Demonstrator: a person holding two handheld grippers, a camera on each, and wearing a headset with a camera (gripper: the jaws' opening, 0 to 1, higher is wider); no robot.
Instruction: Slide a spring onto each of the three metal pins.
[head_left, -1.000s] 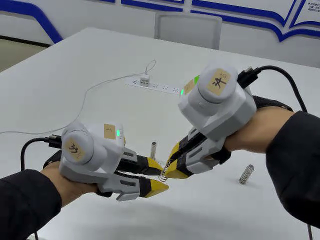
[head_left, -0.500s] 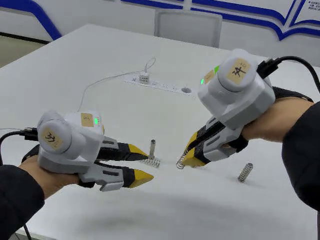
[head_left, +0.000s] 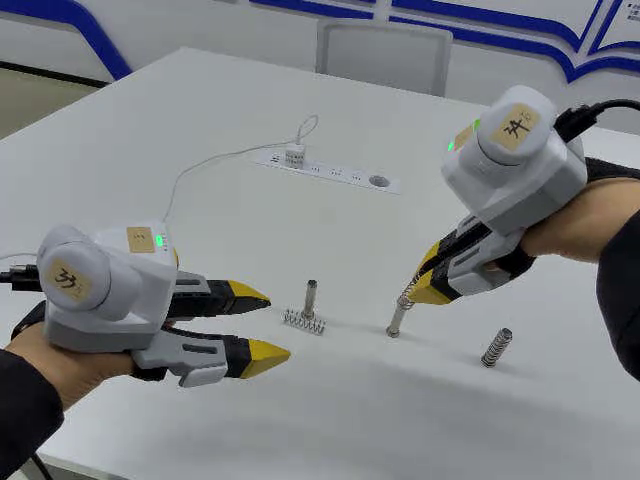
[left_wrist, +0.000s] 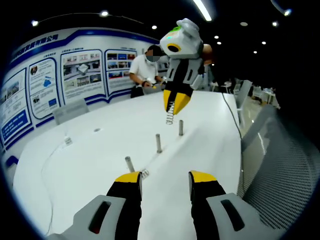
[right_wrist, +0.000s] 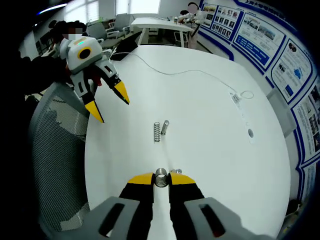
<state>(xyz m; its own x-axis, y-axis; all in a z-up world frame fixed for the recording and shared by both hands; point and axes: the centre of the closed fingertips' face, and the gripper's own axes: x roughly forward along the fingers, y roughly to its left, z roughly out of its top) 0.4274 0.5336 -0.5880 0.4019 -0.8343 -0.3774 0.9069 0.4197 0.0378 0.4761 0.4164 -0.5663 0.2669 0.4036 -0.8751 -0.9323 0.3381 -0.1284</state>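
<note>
Smooth white table (head_left: 120, 150): left gripper (head_left: 272, 325) near left, yellow-tipped jaws apart and holding nothing, right gripper (head_left: 424, 291) clamped on a coiled wire spring (head_left: 405, 299) just above the slim grey right pin (head_left: 395, 323), while a second spring (head_left: 303, 321) lies flat against the foot of the upright middle pin (head_left: 310, 297).

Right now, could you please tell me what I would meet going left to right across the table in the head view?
Left gripper → left pin → right pin → standing spring.
</note>
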